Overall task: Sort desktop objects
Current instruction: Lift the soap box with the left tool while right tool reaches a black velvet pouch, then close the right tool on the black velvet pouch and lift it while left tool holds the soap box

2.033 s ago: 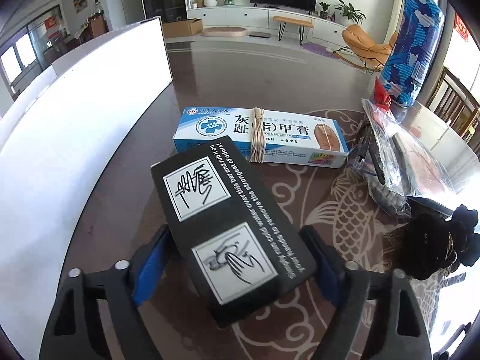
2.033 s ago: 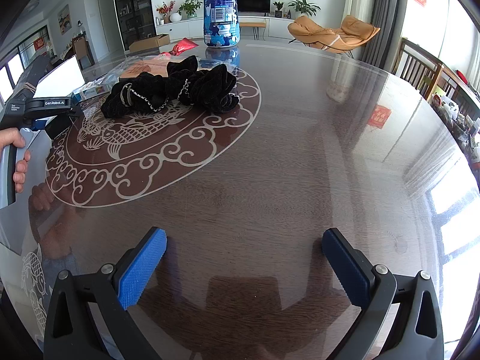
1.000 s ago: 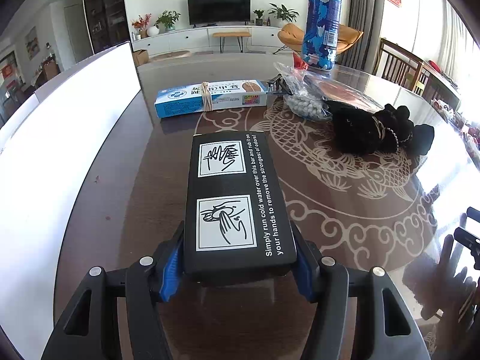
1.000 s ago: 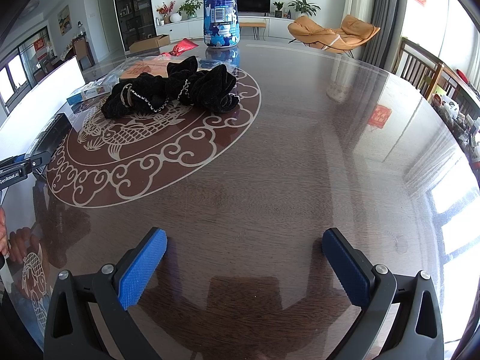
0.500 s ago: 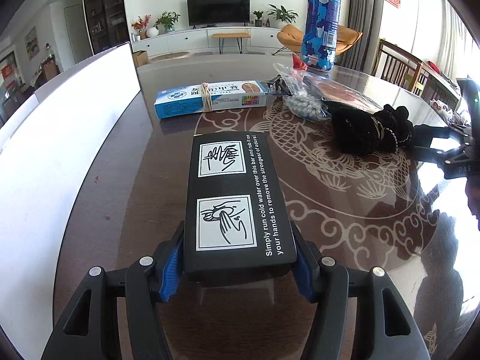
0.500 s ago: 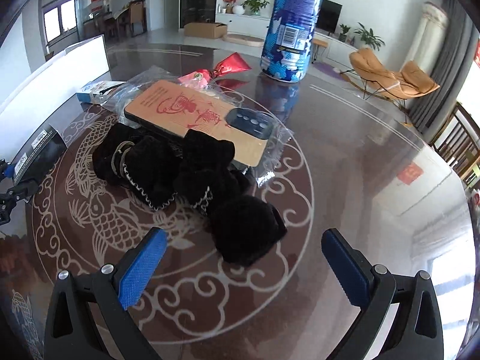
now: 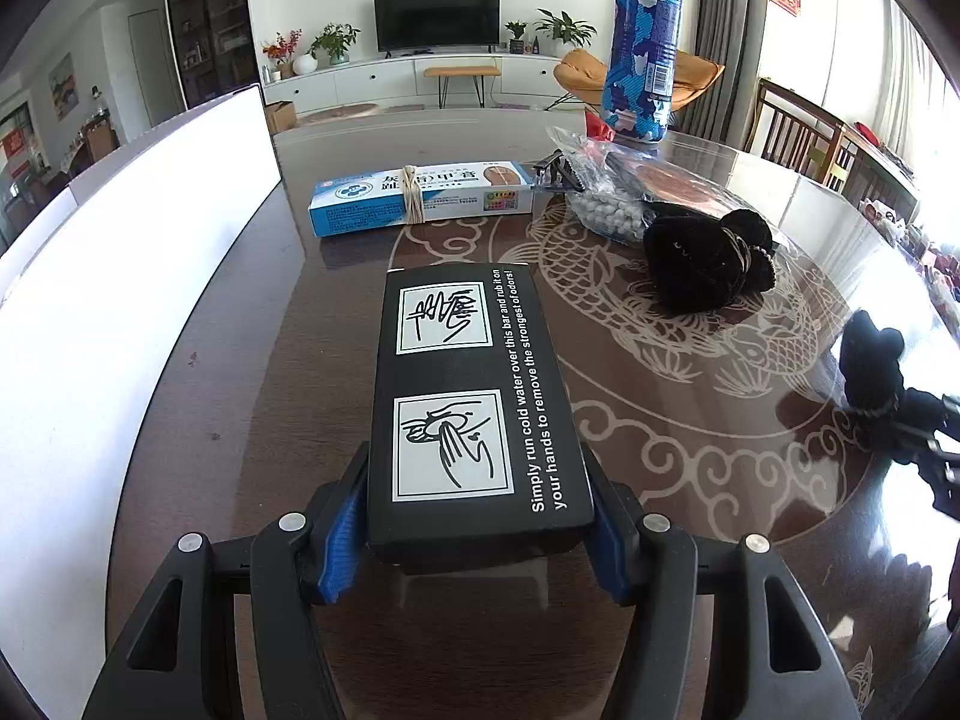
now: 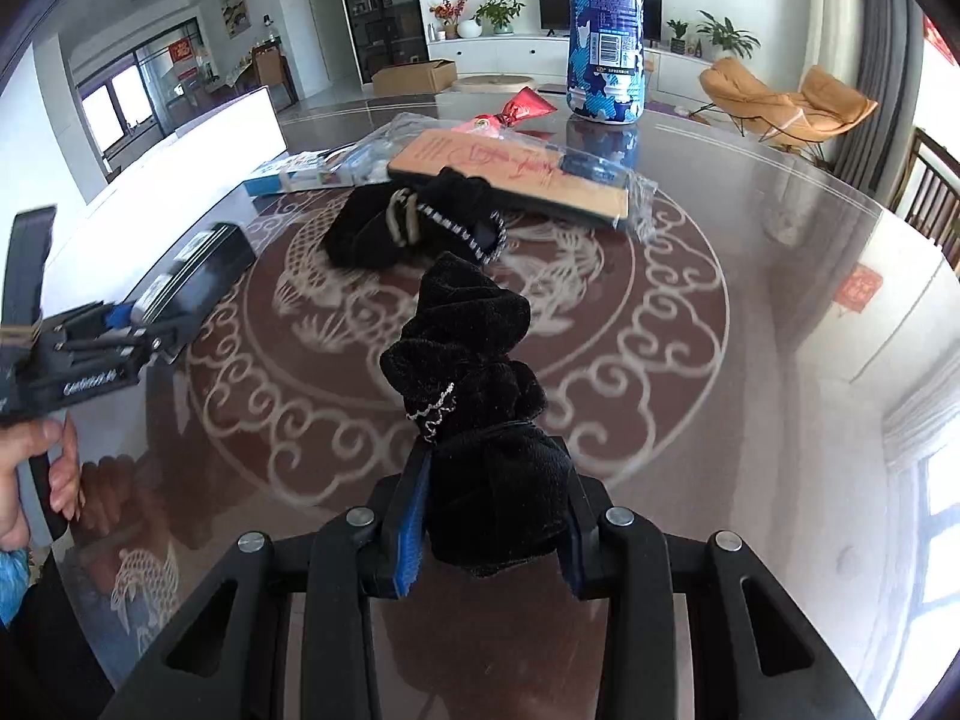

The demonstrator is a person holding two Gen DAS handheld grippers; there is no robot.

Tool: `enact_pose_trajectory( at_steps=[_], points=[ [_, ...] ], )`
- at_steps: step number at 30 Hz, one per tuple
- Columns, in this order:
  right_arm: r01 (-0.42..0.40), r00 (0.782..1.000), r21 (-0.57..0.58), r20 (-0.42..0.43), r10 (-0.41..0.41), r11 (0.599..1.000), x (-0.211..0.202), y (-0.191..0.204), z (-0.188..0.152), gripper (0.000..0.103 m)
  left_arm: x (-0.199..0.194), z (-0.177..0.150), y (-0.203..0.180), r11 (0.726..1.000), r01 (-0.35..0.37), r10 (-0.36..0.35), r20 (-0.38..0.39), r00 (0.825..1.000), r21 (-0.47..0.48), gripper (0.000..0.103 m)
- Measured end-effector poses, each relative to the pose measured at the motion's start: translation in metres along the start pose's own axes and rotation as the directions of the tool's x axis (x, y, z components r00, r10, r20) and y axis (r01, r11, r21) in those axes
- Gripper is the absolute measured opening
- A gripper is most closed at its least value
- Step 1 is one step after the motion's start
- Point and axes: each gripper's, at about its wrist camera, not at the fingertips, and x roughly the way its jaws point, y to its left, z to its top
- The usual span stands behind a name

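Right gripper [image 8: 489, 510]: jaws closing, pads already squeezing the near end of a black velvet scrunchie [image 8: 474, 414]. Grip sits low on the bunched fabric, so the rest stands up and flops forward past the fingertips; a thin silver chain [image 8: 433, 411] trails off it just ahead of the pads. Soft fabric compresses, which probably explains why the jaws run so narrow. The chain could snag.

Ahead of it, a second black scrunchie [image 8: 414, 228] lies on the table [image 8: 750, 360], partly against a bagged flat brown item [image 8: 516, 171]. Further out stands a tall blue-and-white camo canister [image 8: 606, 30], with a red wrapper [image 8: 525, 103] just left of its base.

Left gripper [image 7: 480, 525]: mid-width, blue pads clamped on both long sides of a black box [image 7: 474, 396] at its near end. The box points straight out along the fingers, printed face up. It looks level and steady, and side-clamping suits a rigid carton. I can't tell whether it rests on the table or hangs just above it.

Beyond the box's far end lies a blue-and-white cream box [image 7: 420, 195] bound with a rubber band. To the left runs a long white panel [image 7: 120, 276], possibly the sorting bin wall, though I can't confirm that. Forward-right is a clear bag of white beads [image 7: 606, 213].

My guess is that both hands are loaded and drop-off comes next.
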Motion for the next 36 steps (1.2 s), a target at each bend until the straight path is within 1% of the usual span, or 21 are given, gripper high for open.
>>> enact_pose_trajectory(
  at_steps=[3,6,7,8,9,10,11,12,14,18,20,24,32,36],
  points=[
    [0.05,0.999,0.029,0.019,-0.051,0.998,-0.013,0.006,-0.019,0.039,0.0,0.0,0.0,1.0,0.0,0.0,0.0,1.0,0.0,0.061],
    [0.066,0.998,0.036,0.022,-0.066,0.997,-0.014,0.005,-0.022,0.043,0.0,0.0,0.0,1.0,0.0,0.0,0.0,1.0,0.0,0.061],
    [0.067,0.997,0.028,0.024,-0.067,0.997,-0.014,0.004,-0.022,0.05,0.0,0.0,0.0,1.0,0.0,0.0,0.0,1.0,0.0,0.061],
    [0.07,0.997,0.026,0.025,-0.071,0.997,-0.014,0.004,-0.023,0.059,0.0,0.0,0.0,1.0,0.0,0.0,0.0,1.0,0.0,0.061],
    [0.077,0.997,0.03,0.022,-0.078,0.997,-0.013,0.002,-0.023,0.064,0.0,0.0,0.0,1.0,0.001,-0.001,0.0,1.0,0.0,0.061],
    [0.079,0.997,0.036,0.02,-0.08,0.996,-0.013,0.001,-0.023,0.073,0.0,0.0,0.0,1.0,0.001,-0.001,0.0,1.0,0.0,0.061],
    [0.073,0.997,0.042,0.024,-0.074,0.996,-0.014,-0.001,-0.023,0.076,0.0,0.0,0.0,1.0,0.003,-0.003,-0.001,1.0,0.001,0.065],
    [0.065,0.997,0.047,0.028,-0.067,0.997,-0.015,-0.002,-0.023,0.077,0.001,0.0,-0.001,1.0,0.004,-0.004,-0.006,1.0,0.007,0.073],
    [0.061,0.998,0.058,0.026,-0.063,0.996,-0.013,-0.004,-0.022,0.082,0.002,-0.001,-0.002,1.0,0.002,-0.002,-0.017,1.0,0.012,0.082],
    [0.046,0.999,0.078,0.025,-0.048,0.996,-0.014,-0.009,-0.023,0.085,0.004,-0.001,-0.001,1.0,0.0,0.0,-0.021,1.0,0.007,0.084],
    [0.05,0.998,0.081,0.02,-0.052,0.996,-0.013,-0.01,-0.023,0.089,0.004,-0.001,-0.001,1.0,-0.002,0.003,-0.023,1.0,0.003,0.086],
    [0.067,0.998,0.061,0.008,-0.068,0.996,-0.01,-0.005,-0.022,0.092,0.005,0.0,0.001,1.0,-0.01,0.01,-0.032,0.999,-0.007,0.091],
    [0.084,0.996,0.052,-0.003,-0.084,0.995,-0.008,-0.003,-0.022,0.096,0.006,0.0,0.001,1.0,-0.011,0.011,-0.033,0.999,-0.009,0.092],
    [0.093,0.996,0.045,-0.008,-0.093,0.995,-0.007,-0.002,-0.023,0.097,0.006,0.0,0.001,1.0,-0.012,0.011,-0.034,0.999,-0.009,0.092]
  ],
)
